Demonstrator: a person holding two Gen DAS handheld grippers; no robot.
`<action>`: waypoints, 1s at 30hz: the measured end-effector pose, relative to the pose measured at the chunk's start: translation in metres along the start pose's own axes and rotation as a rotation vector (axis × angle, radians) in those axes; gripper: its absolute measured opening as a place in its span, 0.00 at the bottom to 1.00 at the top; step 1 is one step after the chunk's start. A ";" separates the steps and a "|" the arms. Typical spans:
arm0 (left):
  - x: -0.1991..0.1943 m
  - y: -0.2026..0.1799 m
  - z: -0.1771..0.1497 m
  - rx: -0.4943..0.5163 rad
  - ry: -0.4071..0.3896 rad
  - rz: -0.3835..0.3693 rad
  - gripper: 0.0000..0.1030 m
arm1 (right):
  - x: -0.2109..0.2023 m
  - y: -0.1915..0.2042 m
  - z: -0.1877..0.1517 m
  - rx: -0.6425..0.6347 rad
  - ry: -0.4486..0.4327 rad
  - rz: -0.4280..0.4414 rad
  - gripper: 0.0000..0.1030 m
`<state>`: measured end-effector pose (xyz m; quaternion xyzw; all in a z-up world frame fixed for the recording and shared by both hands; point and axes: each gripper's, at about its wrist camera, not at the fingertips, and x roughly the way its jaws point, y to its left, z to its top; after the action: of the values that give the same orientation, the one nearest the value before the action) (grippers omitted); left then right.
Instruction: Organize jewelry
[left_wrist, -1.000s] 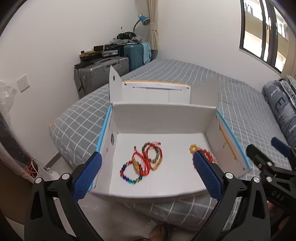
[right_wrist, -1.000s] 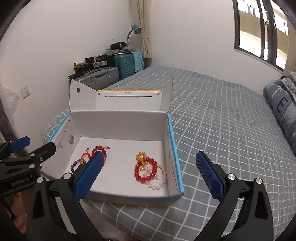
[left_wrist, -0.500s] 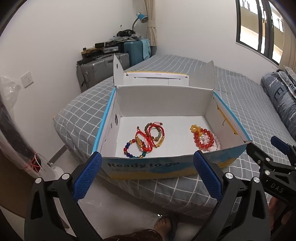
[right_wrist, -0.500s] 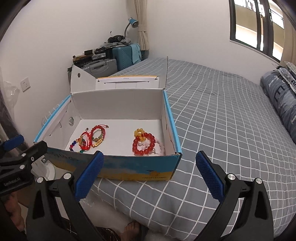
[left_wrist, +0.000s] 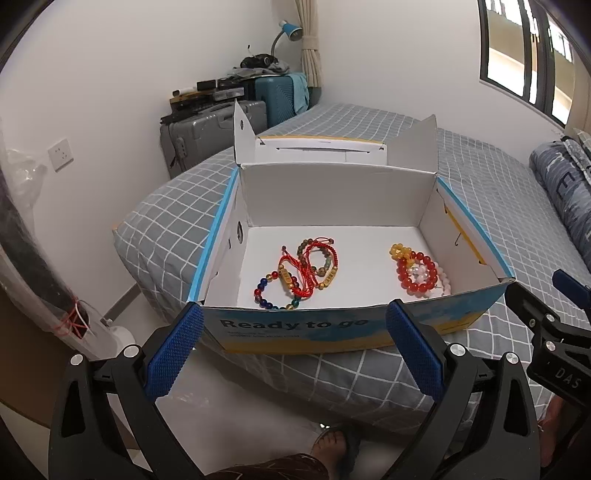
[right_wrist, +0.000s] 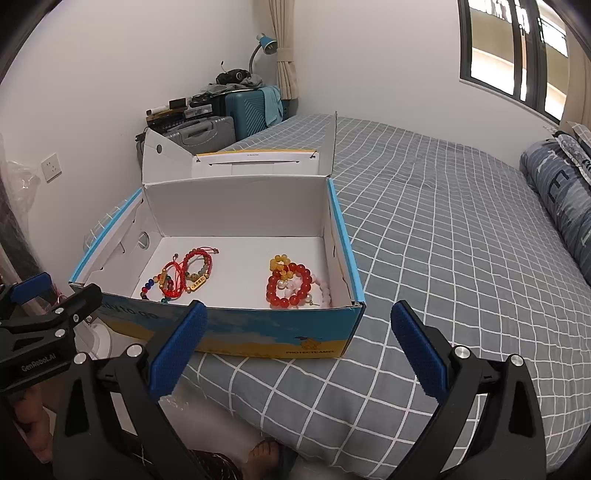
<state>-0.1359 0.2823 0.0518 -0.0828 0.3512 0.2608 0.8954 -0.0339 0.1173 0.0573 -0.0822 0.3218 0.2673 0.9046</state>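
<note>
An open white cardboard box (left_wrist: 332, 192) (right_wrist: 236, 199) with blue edges sits at the bed's near corner. Inside on the left lies a tangle of red-cord and coloured-bead bracelets (left_wrist: 299, 275) (right_wrist: 181, 277). On the right lie red, yellow and pale pink bead bracelets (left_wrist: 417, 273) (right_wrist: 293, 286). My left gripper (left_wrist: 291, 339) hangs open in front of the box's near wall, holding nothing. My right gripper (right_wrist: 295, 336) is open too, in front of the box's right near corner, and empty. Each gripper shows at the other view's edge.
The grey checked bed (right_wrist: 461, 221) stretches right to a rolled dark blue quilt (right_wrist: 561, 192). Suitcases (left_wrist: 214, 125) with clutter and a blue lamp stand at the back left wall. A wrapped object (left_wrist: 33, 251) leans at the left. A person's sandalled foot (left_wrist: 332, 443) is below.
Both grippers have drawn back and lifted away from the box. Its printed front wall now shows in full, and the bracelets lie where they were.
</note>
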 end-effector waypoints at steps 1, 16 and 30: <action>-0.001 -0.001 0.000 0.004 -0.005 0.001 0.94 | 0.000 0.000 0.000 0.000 0.001 0.001 0.93; 0.003 -0.006 0.000 -0.001 0.020 -0.024 0.94 | 0.000 0.003 0.001 -0.007 0.004 -0.005 0.93; 0.000 -0.010 -0.001 -0.003 0.013 -0.030 0.94 | 0.001 0.003 0.001 -0.008 0.006 -0.003 0.93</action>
<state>-0.1314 0.2739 0.0508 -0.0910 0.3551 0.2475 0.8968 -0.0340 0.1205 0.0577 -0.0873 0.3230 0.2670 0.9037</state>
